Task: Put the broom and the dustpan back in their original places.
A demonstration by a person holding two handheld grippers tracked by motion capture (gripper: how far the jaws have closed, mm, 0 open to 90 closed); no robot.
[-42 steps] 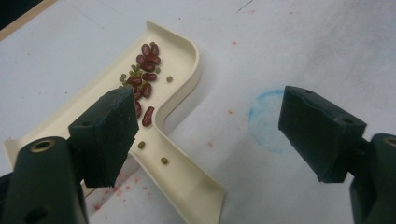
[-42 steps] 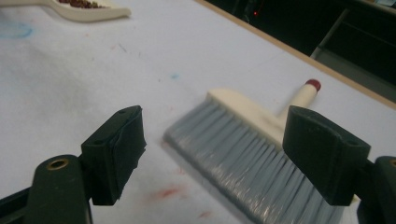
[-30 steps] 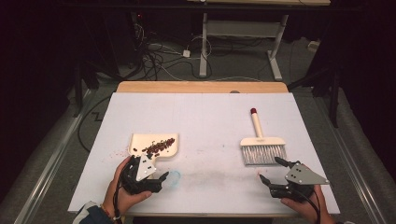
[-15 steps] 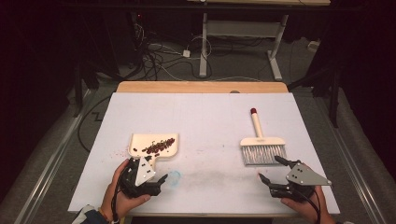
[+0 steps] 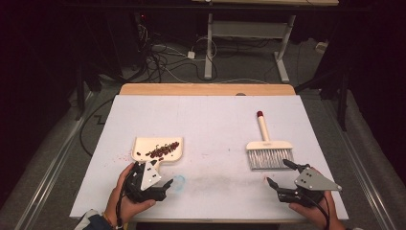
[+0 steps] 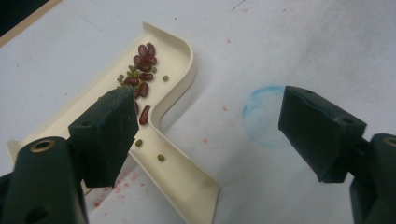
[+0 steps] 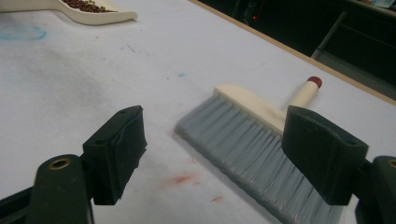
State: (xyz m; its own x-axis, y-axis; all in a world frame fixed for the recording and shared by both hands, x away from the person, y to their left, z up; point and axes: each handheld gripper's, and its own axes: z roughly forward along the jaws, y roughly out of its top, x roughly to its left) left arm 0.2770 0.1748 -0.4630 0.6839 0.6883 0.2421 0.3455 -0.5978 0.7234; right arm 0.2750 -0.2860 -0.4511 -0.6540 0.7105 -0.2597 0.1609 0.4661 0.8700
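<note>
A cream dustpan [image 5: 158,148] [image 6: 177,79] holding several red and green beans [image 5: 163,150] [image 6: 142,74] lies on the white table [image 5: 215,129] at front left. My left gripper [image 5: 160,184] [image 6: 210,130] hovers open just in front of the pan's handle [image 6: 182,182], one jaw over the pan, the other over a blue circle mark [image 6: 264,114]. A cream hand brush [image 5: 266,148] [image 7: 261,149] with grey bristles and a red-tipped handle lies at front right. My right gripper [image 5: 279,172] [image 7: 215,154] stands open just before the bristles, nothing between its jaws.
Faint red stains [image 7: 180,179] dot the table near the brush and pan. A wooden strip [image 5: 206,89] edges the table's far side. Beyond it are cables [image 5: 163,57] and a desk frame [image 5: 249,33] on the dark floor.
My left gripper has shifted slightly left and turned toward the dustpan handle. The right gripper, brush and pan have stayed put.
</note>
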